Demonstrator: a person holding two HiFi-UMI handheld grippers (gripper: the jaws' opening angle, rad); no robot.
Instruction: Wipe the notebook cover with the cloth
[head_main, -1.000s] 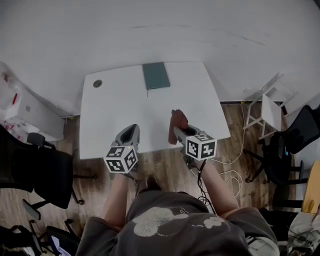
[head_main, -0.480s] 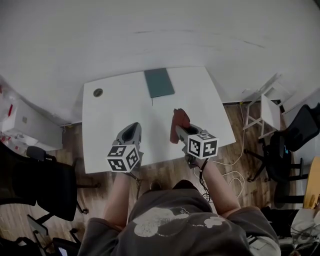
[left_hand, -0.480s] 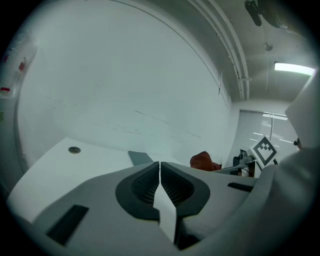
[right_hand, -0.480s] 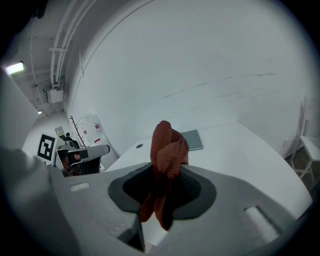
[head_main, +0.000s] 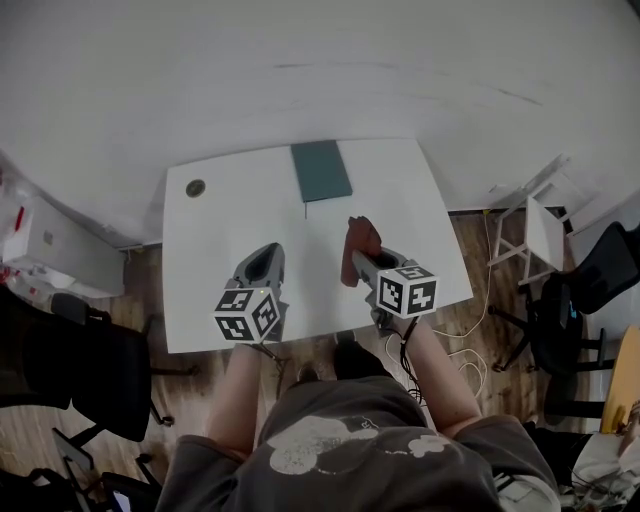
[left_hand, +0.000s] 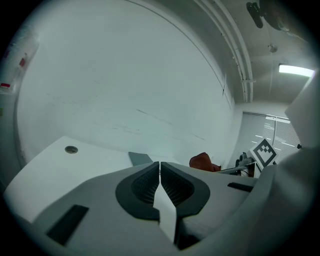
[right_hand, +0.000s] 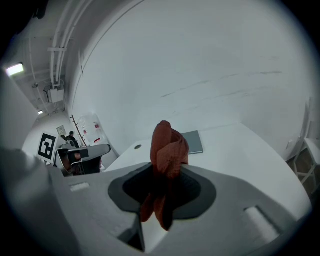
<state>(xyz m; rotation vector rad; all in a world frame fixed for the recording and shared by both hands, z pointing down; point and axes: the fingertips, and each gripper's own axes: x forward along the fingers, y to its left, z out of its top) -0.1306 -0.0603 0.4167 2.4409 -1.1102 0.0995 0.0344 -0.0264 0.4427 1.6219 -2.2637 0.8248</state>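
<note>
A dark green notebook (head_main: 321, 171) lies flat at the far edge of the white table (head_main: 230, 230); it also shows as a grey-green slab (right_hand: 193, 142) and a corner (left_hand: 140, 158) in the gripper views. My right gripper (head_main: 359, 255) is shut on a crumpled rust-red cloth (head_main: 361, 240), which bunches up above the jaws (right_hand: 168, 150) over the table's near right part. My left gripper (head_main: 262, 264) hovers over the near left part, its jaws shut with nothing between them (left_hand: 160, 165). Both grippers are well short of the notebook.
A small round dark disc (head_main: 195, 188) sits at the table's far left corner. Black office chairs (head_main: 70, 350) stand left, a white folding rack (head_main: 535, 215) and another chair (head_main: 590, 270) right. A cable (head_main: 465, 315) trails on the wooden floor.
The view has shifted slightly, so the table and notebook sit lower in the frame. Both grippers hold nearly the same pose, the cloth still gripped.
</note>
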